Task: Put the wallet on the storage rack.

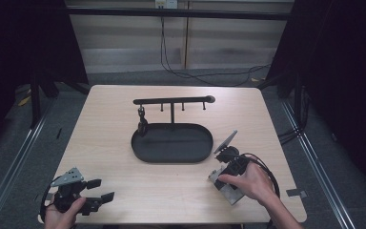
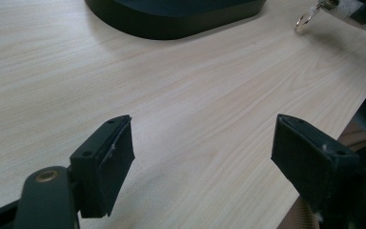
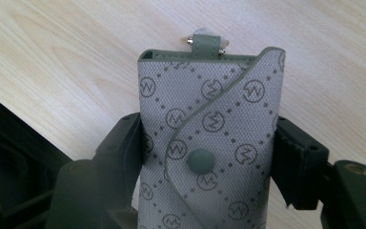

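The right gripper (image 3: 205, 157) pinches a patterned key pouch (image 3: 209, 143) beside the black hook stand (image 1: 172, 129), probably for hanging; the left gripper (image 2: 202, 164) waits spread.

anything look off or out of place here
Nothing stands out. The right gripper is shut on a patterned key pouch, which sits straight between the jaws with its flap snapped. The stand is upright on its tray.

Right gripper (image 3: 208, 143) clamped on a grey patterned key pouch (image 3: 209, 138), one jaw on each side edge. Pouch flap is closed with a round snap (image 3: 199, 160). A small strap with a metal pin (image 3: 207, 44) sticks out the top. Light wood table (image 3: 76, 57) underneath.
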A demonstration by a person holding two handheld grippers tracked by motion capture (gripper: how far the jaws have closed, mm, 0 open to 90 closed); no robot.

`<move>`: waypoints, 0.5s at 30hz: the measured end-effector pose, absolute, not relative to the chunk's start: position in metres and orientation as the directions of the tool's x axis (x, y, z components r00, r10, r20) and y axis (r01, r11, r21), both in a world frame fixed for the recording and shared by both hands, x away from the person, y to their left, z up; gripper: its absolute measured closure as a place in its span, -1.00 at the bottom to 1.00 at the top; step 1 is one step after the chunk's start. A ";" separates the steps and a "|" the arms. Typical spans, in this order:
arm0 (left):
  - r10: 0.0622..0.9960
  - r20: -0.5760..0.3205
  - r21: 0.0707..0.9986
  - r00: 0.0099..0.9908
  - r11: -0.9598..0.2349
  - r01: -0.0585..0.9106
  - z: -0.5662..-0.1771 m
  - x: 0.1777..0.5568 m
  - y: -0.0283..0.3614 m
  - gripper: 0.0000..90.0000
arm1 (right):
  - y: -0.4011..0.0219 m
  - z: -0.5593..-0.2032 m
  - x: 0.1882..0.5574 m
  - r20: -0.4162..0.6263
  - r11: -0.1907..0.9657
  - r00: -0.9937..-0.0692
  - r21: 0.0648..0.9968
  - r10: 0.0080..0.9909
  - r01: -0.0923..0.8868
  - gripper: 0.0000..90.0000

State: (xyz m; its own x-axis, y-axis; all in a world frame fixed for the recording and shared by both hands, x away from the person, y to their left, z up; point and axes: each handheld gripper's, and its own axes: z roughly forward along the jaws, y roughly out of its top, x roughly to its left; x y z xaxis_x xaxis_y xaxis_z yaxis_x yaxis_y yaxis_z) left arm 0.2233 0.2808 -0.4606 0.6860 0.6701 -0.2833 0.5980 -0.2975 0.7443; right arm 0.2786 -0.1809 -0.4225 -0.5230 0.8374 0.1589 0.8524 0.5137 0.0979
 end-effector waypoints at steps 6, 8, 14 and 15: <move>0.668 -0.282 0.741 0.689 -0.304 0.598 -0.461 0.223 0.280 -0.51 | -0.185 -0.416 0.280 0.154 0.505 -0.516 0.106 0.843 0.857 -0.24; 0.668 -0.278 0.741 0.690 -0.308 0.596 -0.460 0.223 0.280 -0.51 | -0.187 -0.414 0.281 0.151 0.504 -0.515 0.104 0.844 0.857 -0.24; 0.669 -0.281 0.742 0.689 -0.304 0.598 -0.460 0.222 0.280 -0.51 | -0.188 -0.405 0.282 0.146 0.503 -0.515 0.114 0.845 0.857 -0.24; 0.671 -0.278 0.744 0.688 -0.303 0.596 -0.460 0.222 0.280 -0.51 | -0.187 -0.401 0.283 0.148 0.500 -0.513 0.120 0.845 0.858 -0.24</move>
State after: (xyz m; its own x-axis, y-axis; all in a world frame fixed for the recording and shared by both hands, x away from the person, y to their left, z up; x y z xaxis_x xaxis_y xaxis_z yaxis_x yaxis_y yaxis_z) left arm 0.2218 0.2801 -0.4600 0.6879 0.6706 -0.2777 0.5958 -0.3032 0.7437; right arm 0.2826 -0.1873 -0.4013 -0.5132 0.8453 0.1483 0.8578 0.4998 0.1199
